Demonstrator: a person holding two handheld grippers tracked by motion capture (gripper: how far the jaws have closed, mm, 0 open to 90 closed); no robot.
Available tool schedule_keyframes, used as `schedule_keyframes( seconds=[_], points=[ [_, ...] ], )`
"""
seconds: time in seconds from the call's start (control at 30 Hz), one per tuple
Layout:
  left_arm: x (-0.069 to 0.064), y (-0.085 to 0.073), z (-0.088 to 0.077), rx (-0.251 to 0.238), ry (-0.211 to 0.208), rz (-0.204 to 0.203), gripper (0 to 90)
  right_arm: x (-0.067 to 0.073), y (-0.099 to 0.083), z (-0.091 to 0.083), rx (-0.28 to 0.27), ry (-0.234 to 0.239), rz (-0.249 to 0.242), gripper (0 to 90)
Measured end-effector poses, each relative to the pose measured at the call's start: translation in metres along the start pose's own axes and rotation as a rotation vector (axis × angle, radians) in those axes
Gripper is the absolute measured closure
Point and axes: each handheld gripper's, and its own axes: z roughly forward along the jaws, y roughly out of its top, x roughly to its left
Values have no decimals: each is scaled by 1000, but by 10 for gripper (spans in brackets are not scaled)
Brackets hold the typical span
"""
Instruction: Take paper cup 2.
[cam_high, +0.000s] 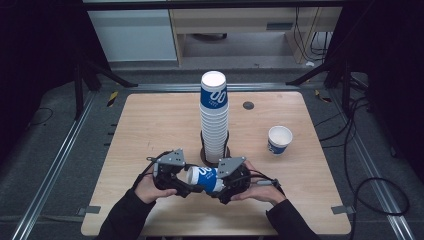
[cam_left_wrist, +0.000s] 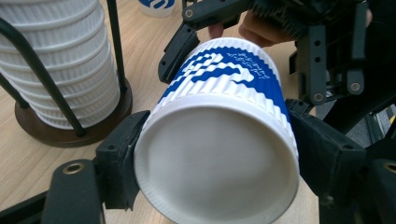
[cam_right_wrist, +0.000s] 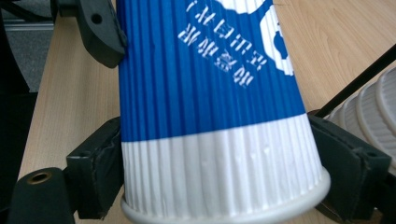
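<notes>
Two grippers on one blue-and-white ribbed paper cup (cam_high: 205, 178), held on its side just above the table (cam_high: 150, 130), near its front edge and in front of the cup stack (cam_high: 214, 120) in its wire holder (cam_left_wrist: 70, 126). Left gripper (cam_high: 186, 186): jaws drawn in against the cup's closed base end, pads pressing both flanks, as seen in the left gripper view (cam_left_wrist: 217, 161). Right gripper (cam_high: 223, 189): jaws set partway apart around the white band at the rim end, both pads touching the ribbed wall (cam_right_wrist: 219, 140). Apart from these, a single upright cup (cam_high: 279, 139) toward the right side of the table.
</notes>
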Motion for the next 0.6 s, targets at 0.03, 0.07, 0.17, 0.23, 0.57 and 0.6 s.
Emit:
schedule_keyframes(
  seconds=[0.03,0.07,0.17,0.23,0.57,0.6],
  points=[
    [0,0,0,-6,-4,-2,256,0,0,0,-1,1,2,128],
    [0,0,-1,-8,-2,-1,259,-1,0,1,-2,1,2,122],
    [0,0,-2,-15,9,-1,262,-1,0,-1,-15,-6,17,100],
    [1,0,-4,-23,19,-2,263,-3,1,-4,-31,-11,24,91],
    [11,-3,-22,-96,63,-27,263,-18,0,-35,-181,-61,134,84],
    [12,-3,-24,-110,69,-28,263,-20,-1,-38,-188,-70,139,85]
  ],
)
